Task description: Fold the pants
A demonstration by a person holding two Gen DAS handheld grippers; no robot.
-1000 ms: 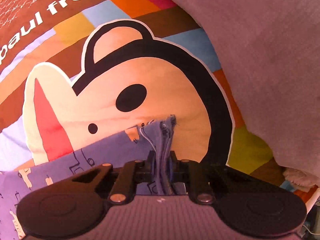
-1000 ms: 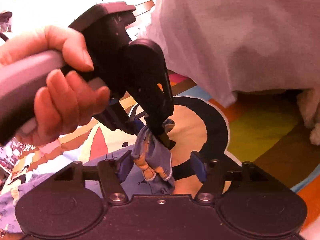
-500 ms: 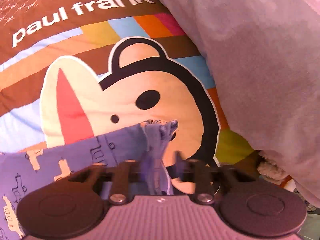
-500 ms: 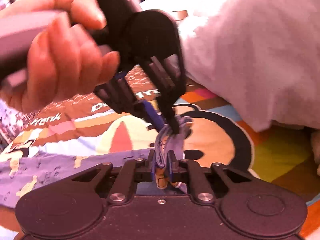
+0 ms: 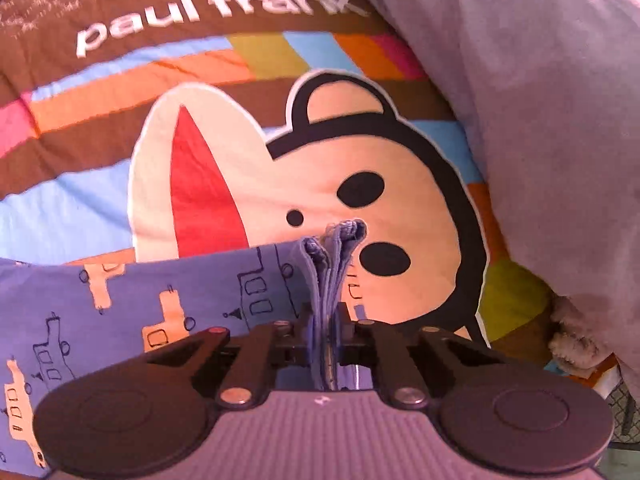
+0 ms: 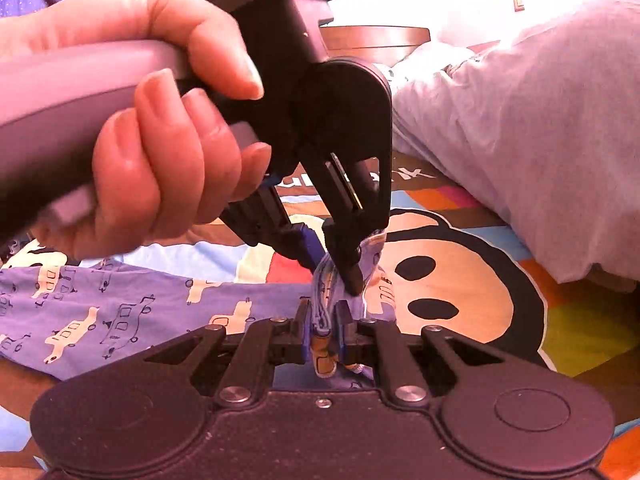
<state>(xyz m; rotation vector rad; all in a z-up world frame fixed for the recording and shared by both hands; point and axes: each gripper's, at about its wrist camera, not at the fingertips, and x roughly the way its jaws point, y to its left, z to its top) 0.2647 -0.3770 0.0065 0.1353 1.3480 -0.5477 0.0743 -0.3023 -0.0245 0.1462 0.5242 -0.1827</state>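
Black tongs (image 6: pixel 325 322) with blue pads, silver pivot screws, round housings, grey ribbed handle

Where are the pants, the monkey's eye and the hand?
pants (image 5: pixel 168 304), left wrist view, flat printed part.
monkey's eye (image 5: pixel 360 189), left wrist view, middle of the black oval.
hand (image 6: pixel 160 136), right wrist view, curled knuckles.

The pants (image 5: pixel 168 296) are periwinkle blue, printed with peach cars outlined in dark ink. Under them the blanket (image 5: pixel 120 92) runs brown, orange, pink and sky-blue stripes, with white lettering and a cream-and-black monkey face with a red mouth. The duvet (image 5: pixel 540 80) is plain pale lilac.
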